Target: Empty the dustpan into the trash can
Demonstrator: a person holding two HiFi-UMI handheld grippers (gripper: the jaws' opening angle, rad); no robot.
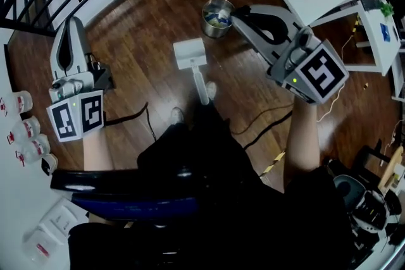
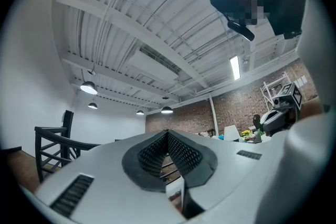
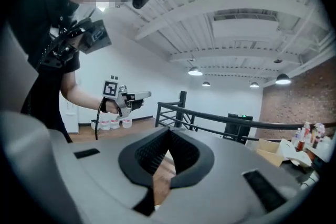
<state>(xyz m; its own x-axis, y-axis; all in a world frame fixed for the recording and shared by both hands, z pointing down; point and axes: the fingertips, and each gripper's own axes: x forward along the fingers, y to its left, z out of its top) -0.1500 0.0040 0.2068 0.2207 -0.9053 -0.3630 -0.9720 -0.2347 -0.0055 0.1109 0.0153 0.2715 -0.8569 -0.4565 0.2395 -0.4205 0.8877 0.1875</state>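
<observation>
I see left gripper (image 1: pixel 74 23) and right gripper (image 1: pixel 240 13) closed, empty; flat white plastic dustpan (image 1: pixel 190 52) lies nearer the right, handle toward me.

The grey left claw (image 1: pixel 74 22) and right claw (image 1: pixel 236 13) carry black ribbed pads (image 2: pixel 181 153) and black-and-white marker cubes (image 1: pixel 77 116).

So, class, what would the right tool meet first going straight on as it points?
Likely the black railing beyond the right tool; nothing nearer shows in that line, though depth is unclear.
</observation>
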